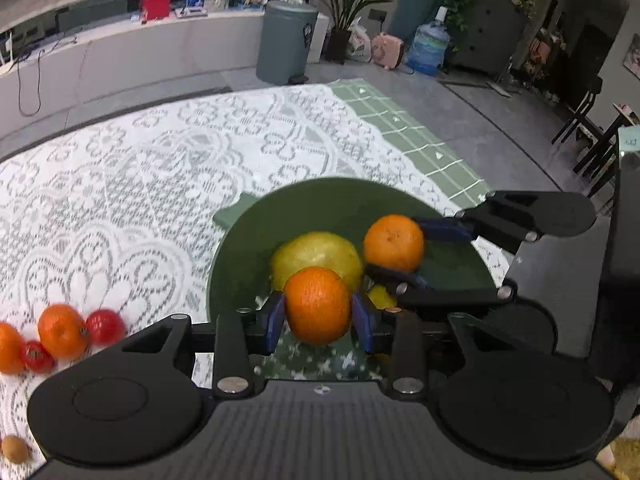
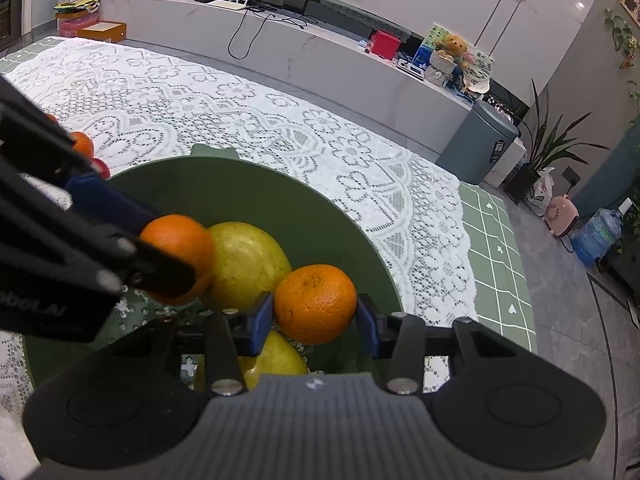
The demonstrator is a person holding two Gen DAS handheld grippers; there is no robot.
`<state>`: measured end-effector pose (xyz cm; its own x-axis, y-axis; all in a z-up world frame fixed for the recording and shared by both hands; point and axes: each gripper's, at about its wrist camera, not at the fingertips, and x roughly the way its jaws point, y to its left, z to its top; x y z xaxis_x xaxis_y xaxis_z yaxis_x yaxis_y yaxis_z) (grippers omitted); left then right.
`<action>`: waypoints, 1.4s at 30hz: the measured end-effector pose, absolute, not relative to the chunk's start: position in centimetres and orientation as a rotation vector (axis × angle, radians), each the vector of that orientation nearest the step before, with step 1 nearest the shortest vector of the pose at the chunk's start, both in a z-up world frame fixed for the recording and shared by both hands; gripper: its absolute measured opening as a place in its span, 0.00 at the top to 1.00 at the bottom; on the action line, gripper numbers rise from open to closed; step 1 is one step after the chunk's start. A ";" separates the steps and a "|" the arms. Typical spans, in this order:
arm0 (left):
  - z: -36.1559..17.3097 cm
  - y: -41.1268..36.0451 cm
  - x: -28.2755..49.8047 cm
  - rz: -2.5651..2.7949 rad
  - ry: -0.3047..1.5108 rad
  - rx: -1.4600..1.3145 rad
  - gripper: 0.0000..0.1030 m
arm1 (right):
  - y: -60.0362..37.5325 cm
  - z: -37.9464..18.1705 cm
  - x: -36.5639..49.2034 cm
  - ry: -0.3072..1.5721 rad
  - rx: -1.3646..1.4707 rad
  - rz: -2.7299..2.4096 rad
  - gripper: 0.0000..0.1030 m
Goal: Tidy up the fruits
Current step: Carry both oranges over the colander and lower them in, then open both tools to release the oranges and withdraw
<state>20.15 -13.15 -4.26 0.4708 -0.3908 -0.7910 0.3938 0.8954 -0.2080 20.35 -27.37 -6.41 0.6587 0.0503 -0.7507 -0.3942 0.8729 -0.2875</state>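
Both your tongs, left tongs and right tongs, each pinch one orange over the green bowl on the desk, and only your left view shows the leftover pile: two oranges, two tomatoes.

White lace tablecloth: openwork cloth, matt. Green bowl: smooth, matt. Orange at the bowl's 5 o'clock: dimpled skin. Left gripper: black matt plastic.
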 end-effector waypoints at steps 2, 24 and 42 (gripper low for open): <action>-4.5 -13.2 20.2 -0.466 0.997 0.015 0.60 | -27.2 -6.4 20.5 0.822 -0.455 0.260 0.59; -2.4 -12.6 17.8 -0.435 0.929 0.070 0.61 | -27.1 -3.8 18.1 0.775 -0.460 0.228 0.44; 0.9 -7.3 11.5 -0.360 0.778 0.088 0.56 | -24.0 -1.5 10.3 0.729 -0.174 0.281 0.21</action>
